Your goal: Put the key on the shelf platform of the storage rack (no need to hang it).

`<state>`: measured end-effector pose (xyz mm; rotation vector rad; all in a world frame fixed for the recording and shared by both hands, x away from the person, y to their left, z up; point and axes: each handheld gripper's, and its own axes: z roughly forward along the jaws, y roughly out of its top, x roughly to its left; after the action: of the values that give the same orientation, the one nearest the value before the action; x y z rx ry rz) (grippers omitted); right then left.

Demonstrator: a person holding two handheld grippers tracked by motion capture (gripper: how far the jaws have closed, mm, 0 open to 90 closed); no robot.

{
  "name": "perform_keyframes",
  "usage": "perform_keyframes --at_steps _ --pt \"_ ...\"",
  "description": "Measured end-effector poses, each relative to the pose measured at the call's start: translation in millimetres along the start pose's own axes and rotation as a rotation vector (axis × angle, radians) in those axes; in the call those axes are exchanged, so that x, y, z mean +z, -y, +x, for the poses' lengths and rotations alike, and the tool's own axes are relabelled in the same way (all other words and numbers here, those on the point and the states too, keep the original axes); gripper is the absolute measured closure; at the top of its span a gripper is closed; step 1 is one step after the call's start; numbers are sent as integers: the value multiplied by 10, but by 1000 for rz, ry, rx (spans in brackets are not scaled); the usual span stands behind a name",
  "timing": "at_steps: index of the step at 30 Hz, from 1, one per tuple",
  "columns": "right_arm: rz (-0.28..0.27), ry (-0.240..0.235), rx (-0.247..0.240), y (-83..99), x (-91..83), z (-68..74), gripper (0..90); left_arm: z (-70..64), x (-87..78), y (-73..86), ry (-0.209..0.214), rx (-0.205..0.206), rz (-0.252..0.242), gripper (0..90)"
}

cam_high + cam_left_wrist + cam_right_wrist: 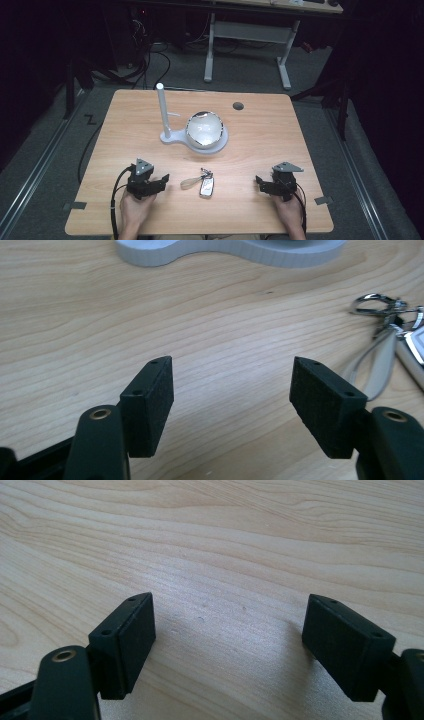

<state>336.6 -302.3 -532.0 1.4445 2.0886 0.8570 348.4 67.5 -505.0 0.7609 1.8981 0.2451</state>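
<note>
Item: key fob (206, 186), flat on worktop (260, 135), just right of my left hand-held gripper (161, 181). Both hand-held grippers spread, empty. I should pinch its body, not the strap.

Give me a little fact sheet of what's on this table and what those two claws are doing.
Surface: wooden table
Nearest item: key fob with strap and clip, lying flat between the claws
Behind it: white stand with upright post and shiny dome
Left claw: open, holding nothing, beside the fob
Right claw: open, holding nothing, over bare wood
</note>
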Motion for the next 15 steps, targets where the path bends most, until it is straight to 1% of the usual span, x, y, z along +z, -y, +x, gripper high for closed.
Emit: perform_keyframes --at_steps 1,3,4,5,6,8,10,11,12,13,14,15 --pt "0 0 0 0 0 0 217 -27 -18 19 1 -5 7 345" --pt "0 0 0 0 0 0 217 -57 -49 53 22 14 17 352" --pt "0 0 0 0 0 0 217 -76 -63 66 22 7 23 356" --pt "0 0 0 0 0 0 217 -80 -70 74 35 17 32 358" --pt "0 0 0 0 0 0 217 -99 -78 90 33 9 36 359" --pt "0 0 0 0 0 0 217 -121 -92 114 42 21 46 360" --pt "0 0 0 0 0 0 217 -134 -101 124 46 22 51 363" --pt "0 0 0 0 0 0 217 -153 -116 133 59 32 58 366" --pt "0 0 0 0 0 0 217 -177 -130 142 55 16 63 369" --pt "0 0 0 0 0 0 217 -185 -144 152 69 26 71 379" --pt "0 0 0 0 0 0 217 -205 -159 170 73 18 75 396" --pt "0 0 0 0 0 0 217 -208 -171 183 86 39 82 410"
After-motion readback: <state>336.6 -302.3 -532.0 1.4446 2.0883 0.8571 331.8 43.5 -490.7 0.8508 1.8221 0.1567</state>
